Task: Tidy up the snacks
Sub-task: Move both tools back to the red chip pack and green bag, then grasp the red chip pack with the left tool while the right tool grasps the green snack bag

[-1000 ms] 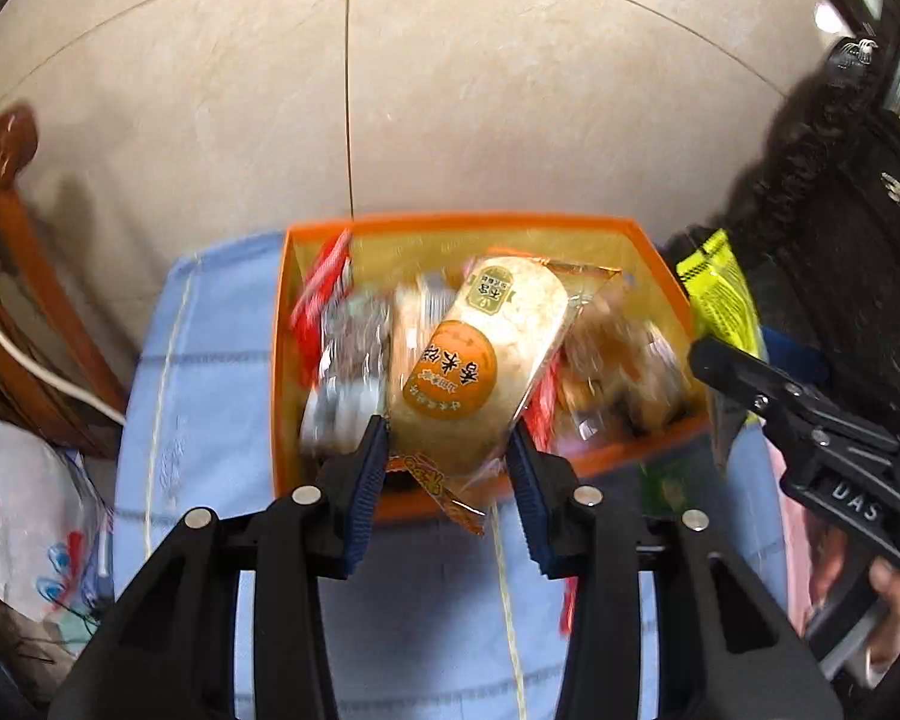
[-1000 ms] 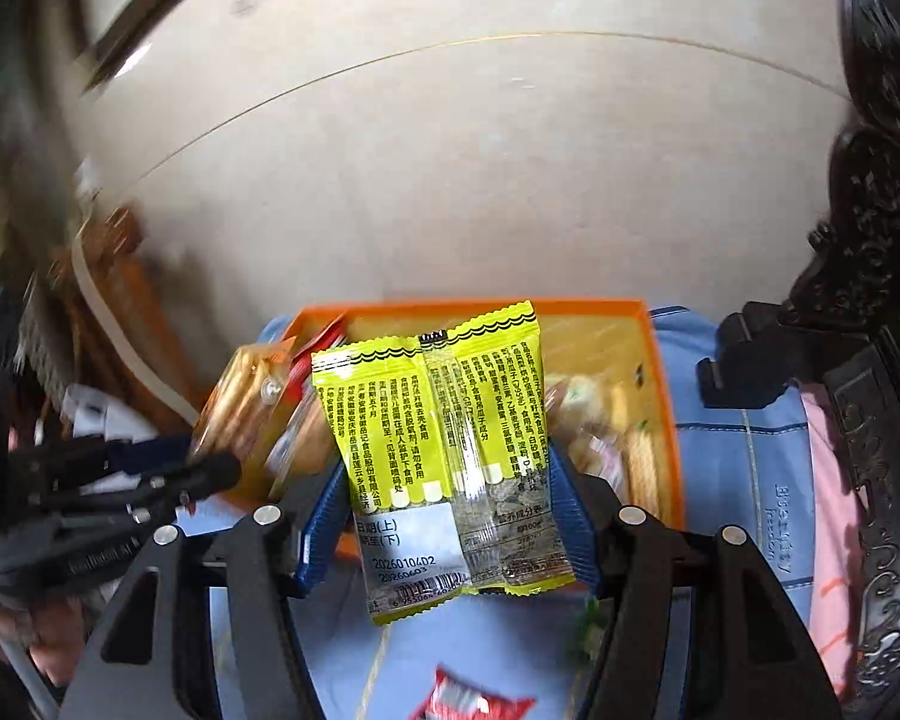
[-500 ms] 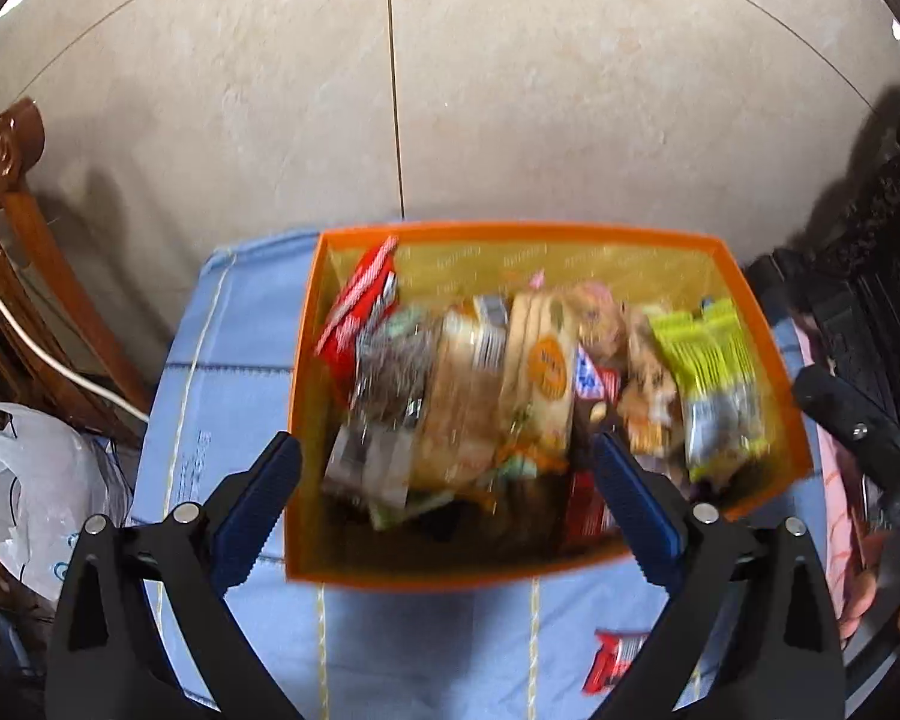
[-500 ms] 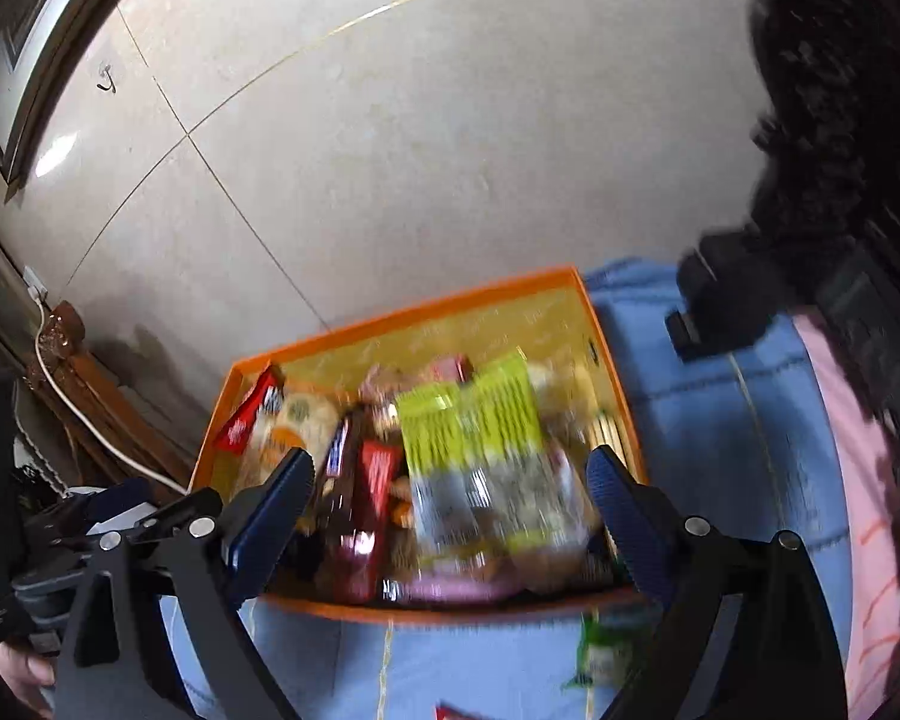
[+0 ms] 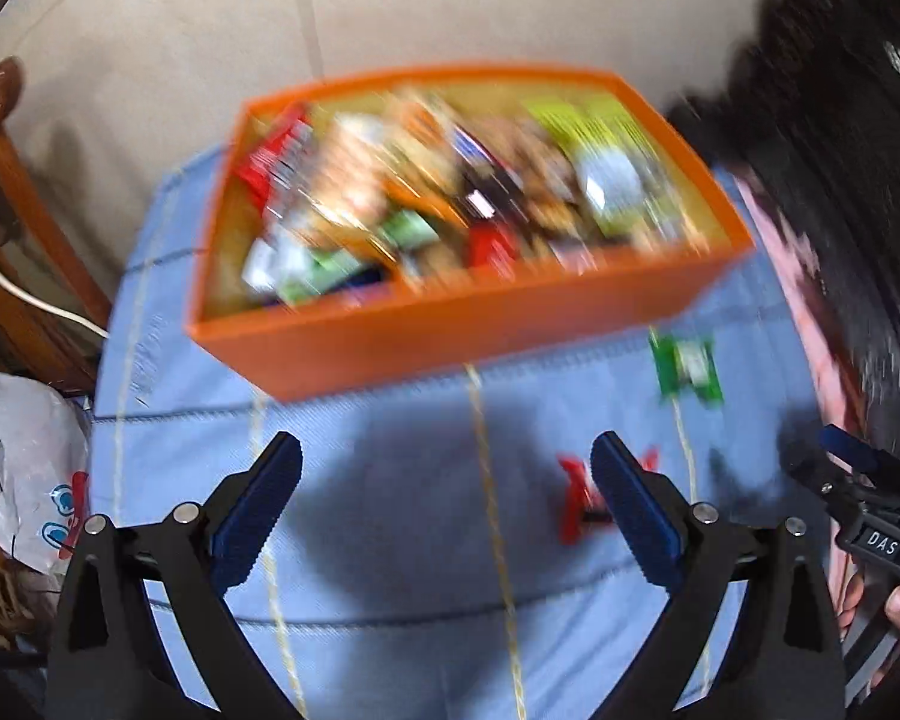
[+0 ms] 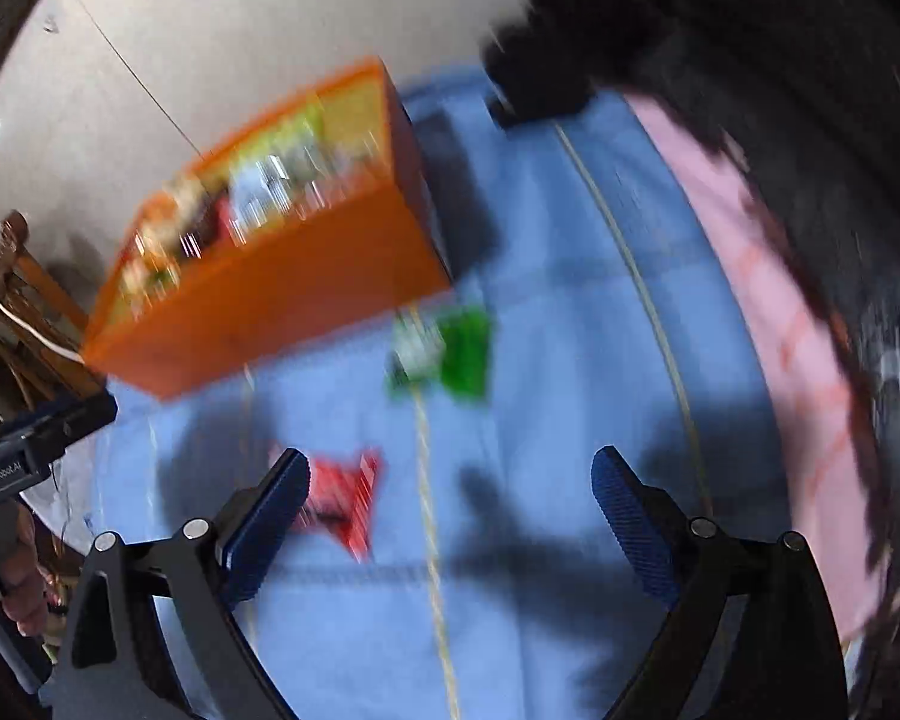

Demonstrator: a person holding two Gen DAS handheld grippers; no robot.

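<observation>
We look down on a blue cloth [image 5: 390, 516] spread over the work surface, with pale floor tiles [image 5: 450, 6] beyond it and dark carved furniture [image 5: 858, 192] along the right edge. A pink cloth [image 6: 768, 324] lies between the blue one and that furniture.

On the far part of the blue cloth stands the orange bin [image 5: 450, 336], packed with snacks [image 5: 450, 180]. They are blurred, but we can make out a yellow-green packet [image 5: 606, 138] at the right end and red wrappers at the left. A white plastic bag [image 5: 18, 456] sits off the cloth's left edge, below a wooden chair [image 5: 6, 138].

Two snacks lie loose on the cloth, outside the bin. The green packet [image 5: 687, 369] [image 6: 444, 354] rests just in front of the bin's near right corner. The red packet [image 5: 582, 498] [image 6: 342, 498] lies nearer to us, apart from the green one.

Our left gripper [image 5: 447, 495] hangs over bare cloth, spread wide and holding nothing; its right finger partly covers the red packet. Our right gripper [image 6: 447, 495] is likewise wide, its jaws opening with nothing between them; the red packet sits just beside its left finger [image 6: 270, 516].
</observation>
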